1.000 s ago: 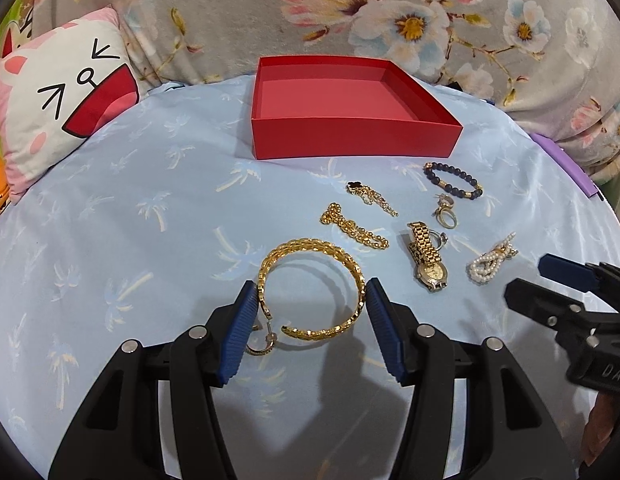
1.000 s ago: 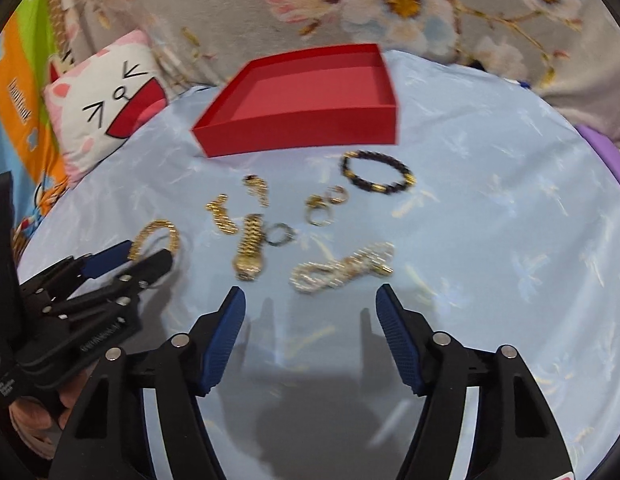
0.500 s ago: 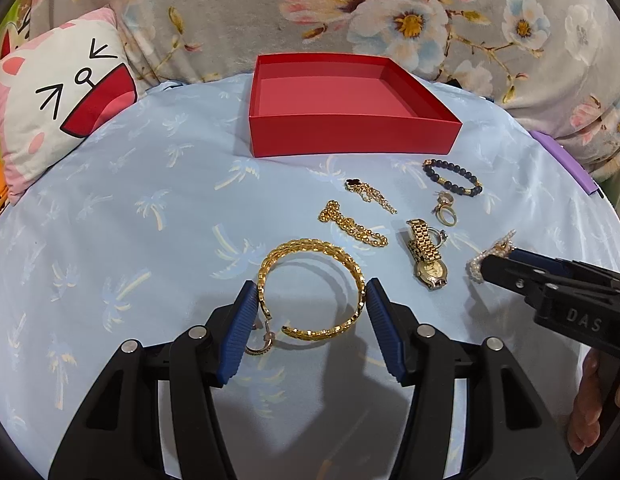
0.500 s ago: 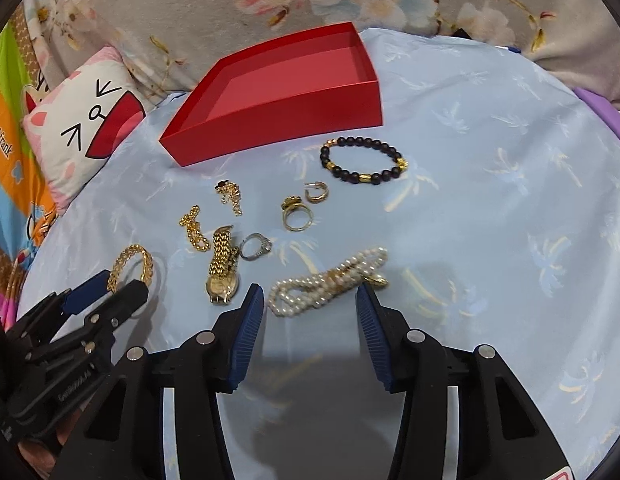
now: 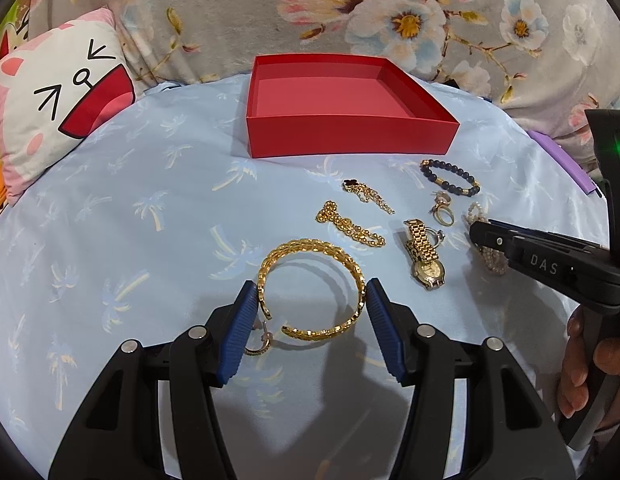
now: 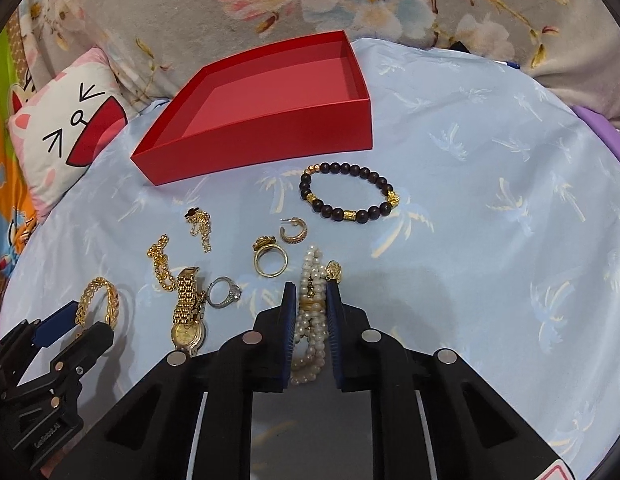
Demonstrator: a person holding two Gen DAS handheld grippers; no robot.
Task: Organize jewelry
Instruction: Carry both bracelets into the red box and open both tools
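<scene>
Reading "DAS" on its side, the right gripper (image 6: 311, 300) has just closed its jaws, now pinching the pearl bracelet (image 6: 310, 280); left gripper (image 5: 311, 300) jaws unchanged, pressing the gold bangle (image 5: 310, 248).

- Box (image 6: 270, 120) at back of the bed (image 6: 489, 240), cushion (image 6: 58, 140) to its left.
- Beaded bracelet (image 6: 349, 196) in front of box, right side.
- Rings (image 6: 270, 260), chains (image 6: 162, 264), watch (image 6: 186, 312) in a loose cluster in front of box.
- Pearl bracelet (image 6: 310, 312) right of watch, between right gripper (image 6: 311, 304) pads.
- Bangle (image 5: 311, 290) leftmost, between left gripper (image 5: 308, 304) pads.
</scene>
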